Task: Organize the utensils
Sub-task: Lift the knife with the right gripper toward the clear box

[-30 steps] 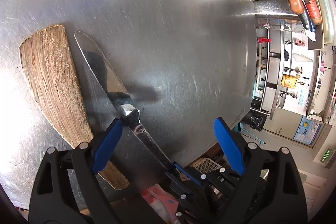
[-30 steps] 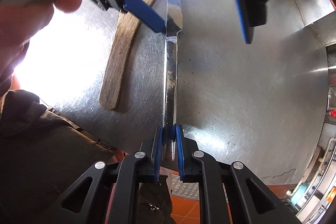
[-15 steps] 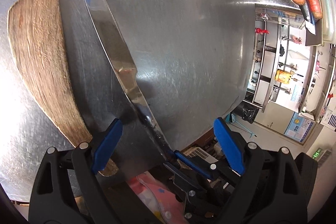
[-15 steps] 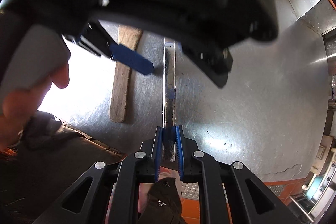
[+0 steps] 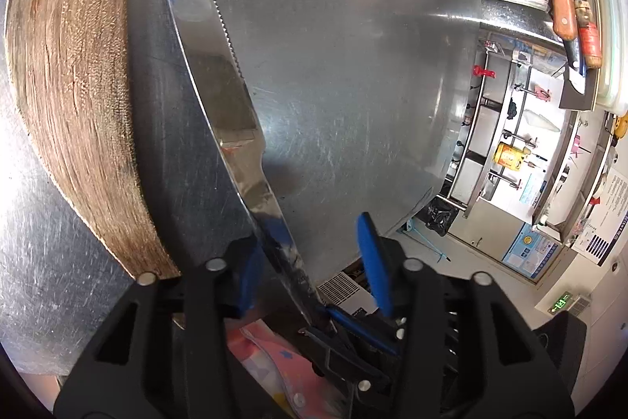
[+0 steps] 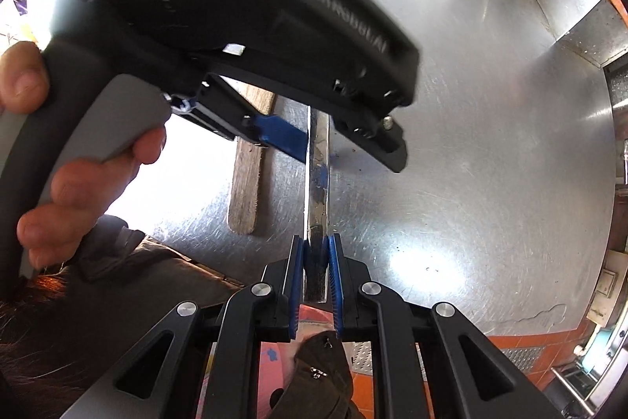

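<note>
Right wrist: right gripper (image 6: 316, 258) clamps knife (image 6: 317, 183) handle end; stiff, slick steel. Left gripper (image 5: 310, 264) has just been closing around mid-handle, one pad apart.

The right tongs (image 6: 317, 256) are pointed steeply downward, their 2 blue pads clamped on the handle end of a knife (image 6: 317, 179). The left tongs (image 5: 310, 262) are angled downward across the same knife, nearer its blade; their jaws have just been closing, with the knife between them, the left pad against it and the right pad apart. The left tongs' grey handle is wrapped by a hand (image 6: 74, 179).
</note>
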`<action>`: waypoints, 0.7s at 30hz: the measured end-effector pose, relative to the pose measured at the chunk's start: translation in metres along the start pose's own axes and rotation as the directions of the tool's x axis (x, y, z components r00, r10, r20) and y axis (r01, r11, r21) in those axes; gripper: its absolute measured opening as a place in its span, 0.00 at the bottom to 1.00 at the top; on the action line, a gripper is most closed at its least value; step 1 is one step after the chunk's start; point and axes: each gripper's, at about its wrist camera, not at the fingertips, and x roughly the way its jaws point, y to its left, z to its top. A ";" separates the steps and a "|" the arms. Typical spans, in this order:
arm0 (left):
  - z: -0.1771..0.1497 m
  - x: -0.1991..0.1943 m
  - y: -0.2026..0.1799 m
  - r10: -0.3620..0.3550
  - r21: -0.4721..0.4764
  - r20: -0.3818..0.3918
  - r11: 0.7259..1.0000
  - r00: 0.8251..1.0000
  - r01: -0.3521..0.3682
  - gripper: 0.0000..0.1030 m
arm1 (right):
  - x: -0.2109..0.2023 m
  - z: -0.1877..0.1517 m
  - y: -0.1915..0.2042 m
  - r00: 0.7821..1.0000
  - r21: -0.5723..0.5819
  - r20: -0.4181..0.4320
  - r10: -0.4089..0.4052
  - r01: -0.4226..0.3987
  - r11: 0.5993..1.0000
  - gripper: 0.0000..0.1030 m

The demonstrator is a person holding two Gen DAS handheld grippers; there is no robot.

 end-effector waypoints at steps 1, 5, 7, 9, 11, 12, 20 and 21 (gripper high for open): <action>0.001 0.001 0.001 -0.002 -0.001 -0.003 1.000 1.000 0.002 0.35 | 0.001 0.001 0.001 1.000 -0.001 0.000 -0.001 0.001 1.000 0.14; 0.005 0.003 0.006 -0.012 -0.001 -0.015 1.000 1.000 0.012 0.23 | -0.001 0.007 -0.002 1.000 -0.003 0.000 -0.008 0.008 1.000 0.14; 0.006 0.005 0.009 -0.023 -0.007 -0.021 1.000 1.000 0.023 0.18 | -0.001 0.006 0.001 1.000 0.001 0.003 -0.015 0.015 1.000 0.14; 0.007 0.006 0.012 -0.029 -0.004 -0.024 1.000 0.999 0.029 0.16 | -0.002 0.007 0.002 1.000 0.004 0.003 -0.020 0.020 1.000 0.14; 0.008 0.007 0.012 -0.035 0.003 -0.028 0.999 0.999 0.036 0.14 | -0.003 0.008 0.003 1.000 0.000 0.004 -0.028 0.028 1.000 0.14; 0.008 0.007 0.013 -0.044 0.003 -0.029 0.999 0.999 0.044 0.14 | -0.004 0.009 0.004 1.000 0.000 0.005 -0.030 0.030 1.000 0.14; 0.003 -0.001 0.011 -0.095 0.039 -0.020 0.995 0.995 0.096 0.14 | -0.009 0.006 0.012 0.998 0.005 0.022 -0.055 0.055 0.998 0.14; 0.002 -0.003 0.008 -0.103 0.052 -0.017 0.993 0.994 0.104 0.14 | -0.012 0.006 0.013 0.998 0.007 0.027 -0.059 0.058 0.998 0.14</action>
